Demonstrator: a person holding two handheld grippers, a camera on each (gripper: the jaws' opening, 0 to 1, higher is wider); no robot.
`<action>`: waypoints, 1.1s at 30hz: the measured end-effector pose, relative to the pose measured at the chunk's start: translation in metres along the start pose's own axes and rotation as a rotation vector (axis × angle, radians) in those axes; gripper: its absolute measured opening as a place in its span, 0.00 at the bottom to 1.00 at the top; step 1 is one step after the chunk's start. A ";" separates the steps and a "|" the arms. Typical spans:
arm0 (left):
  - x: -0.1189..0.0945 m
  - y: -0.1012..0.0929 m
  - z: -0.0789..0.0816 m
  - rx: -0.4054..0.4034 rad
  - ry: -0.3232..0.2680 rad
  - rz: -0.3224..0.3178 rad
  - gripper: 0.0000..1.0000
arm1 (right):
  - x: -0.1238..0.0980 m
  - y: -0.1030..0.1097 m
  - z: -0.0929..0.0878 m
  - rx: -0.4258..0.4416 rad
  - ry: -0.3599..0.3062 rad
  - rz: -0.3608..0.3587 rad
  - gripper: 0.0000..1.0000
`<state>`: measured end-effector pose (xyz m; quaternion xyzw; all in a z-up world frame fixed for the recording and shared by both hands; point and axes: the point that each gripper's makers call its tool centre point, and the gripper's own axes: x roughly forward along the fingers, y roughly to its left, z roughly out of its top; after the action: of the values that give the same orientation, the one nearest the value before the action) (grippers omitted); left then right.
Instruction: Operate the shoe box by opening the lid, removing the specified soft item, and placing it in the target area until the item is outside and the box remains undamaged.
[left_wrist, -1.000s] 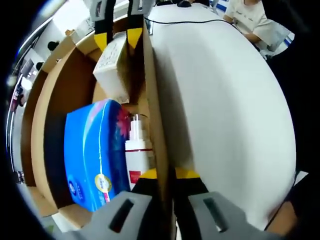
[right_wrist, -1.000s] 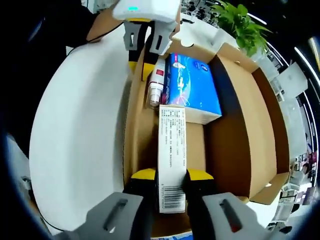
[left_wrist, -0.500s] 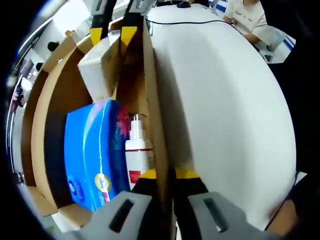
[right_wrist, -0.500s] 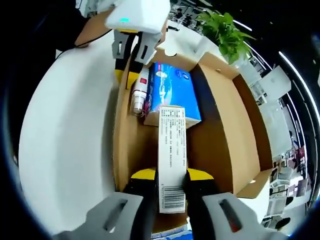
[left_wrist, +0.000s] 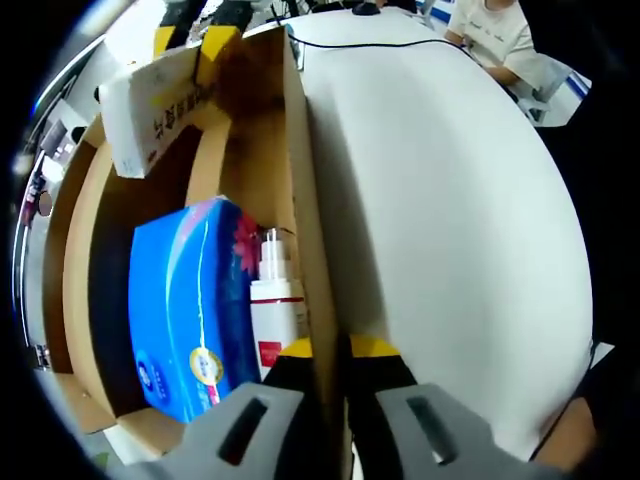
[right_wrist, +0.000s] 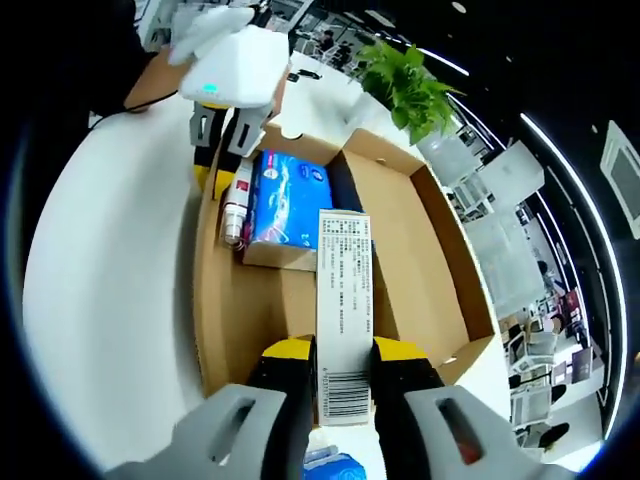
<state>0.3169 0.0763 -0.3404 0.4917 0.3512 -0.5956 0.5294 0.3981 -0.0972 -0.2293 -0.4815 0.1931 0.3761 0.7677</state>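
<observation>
Shoe box (right_wrist: 440, 250) of brown cardboard sits open on the white table (left_wrist: 450, 220), a blue tissue pack (left_wrist: 185, 300) and a white bottle (left_wrist: 272, 305) inside. Left gripper (left_wrist: 330, 350) pinches the box's side wall, while right gripper (right_wrist: 343, 352) clamps a narrow white carton (right_wrist: 343, 310) above the box.

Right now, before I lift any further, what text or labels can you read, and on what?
White carton held in the right gripper: dense small print and a barcode, too small to read.
Same carton's side, left gripper view: yellow lettering, blurred, unreadable.
Blue tissue pack in the cardboard box: round logo, no legible words.
White bottle: red label, text unreadable.
</observation>
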 end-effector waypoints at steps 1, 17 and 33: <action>0.000 0.000 0.000 0.000 0.000 0.000 0.03 | -0.004 -0.007 0.002 0.005 -0.006 -0.027 0.19; 0.000 0.001 0.000 -0.002 -0.003 0.002 0.03 | -0.079 -0.042 -0.024 0.024 0.010 -0.187 0.19; 0.001 0.001 0.000 -0.003 0.000 0.005 0.03 | -0.147 -0.060 -0.075 0.045 0.112 -0.363 0.20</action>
<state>0.3181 0.0759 -0.3413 0.4919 0.3506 -0.5937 0.5316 0.3548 -0.2362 -0.1313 -0.5111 0.1539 0.1996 0.8217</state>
